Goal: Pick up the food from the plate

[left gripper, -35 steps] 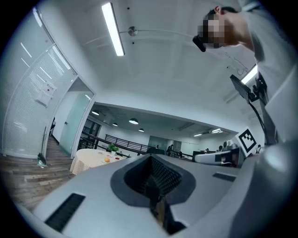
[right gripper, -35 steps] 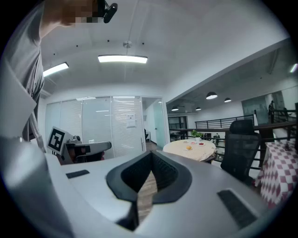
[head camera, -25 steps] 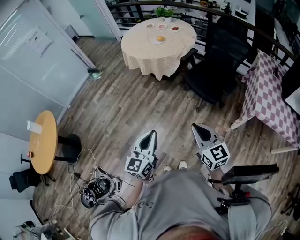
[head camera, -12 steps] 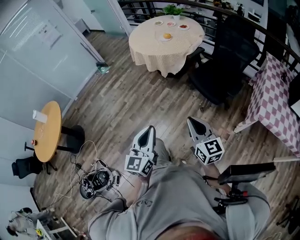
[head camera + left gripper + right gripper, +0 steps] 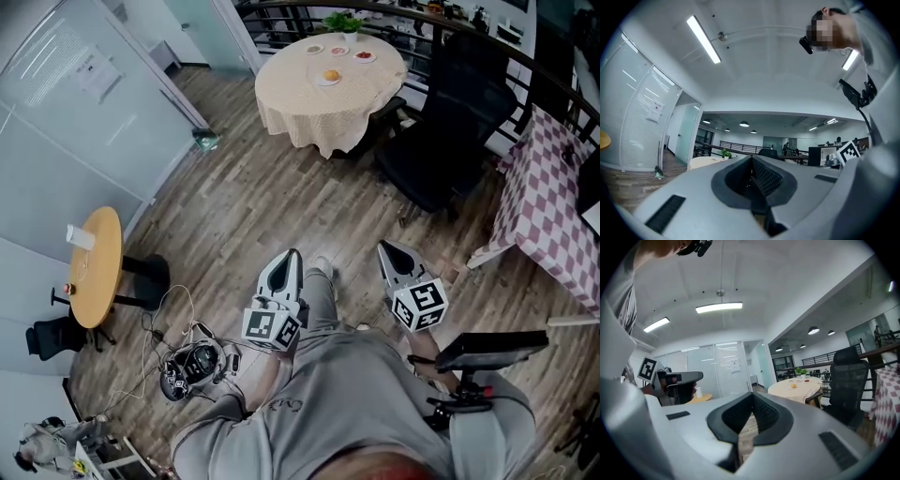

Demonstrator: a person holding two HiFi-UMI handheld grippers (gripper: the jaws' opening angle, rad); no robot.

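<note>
Head view: person [image 5: 347,403] stands on the wood floor [image 5: 244,216], well apart from the round desk [image 5: 319,112] with the cream cloth at the top of the frame. Food [image 5: 331,75], a small orange piece, sits on a white plate [image 5: 322,82] near the middle of that desk. Three small dishes [image 5: 339,51] and a green plant [image 5: 342,21] stand beyond it at the far edge. Black office chair [image 5: 450,122] just right of the round desk. Small wooden desk [image 5: 94,267] at far left, by the glass wall.

Left tongs [image 5: 292,255] and right tongs [image 5: 386,250] are held out in front of the body, side by side and apart from each other, tips toward the round desk, over the floor.

Left gripper view: left tongs [image 5: 751,161] closed, pads together, nothing between them. Round desk far off, left of the tips.

Right gripper view: right tongs [image 5: 751,399] closed tight and empty; floor shows through the slit below the pads. Food on its plate is far ahead, right of the tips. Neither pair of tongs touches plate or food
</note>
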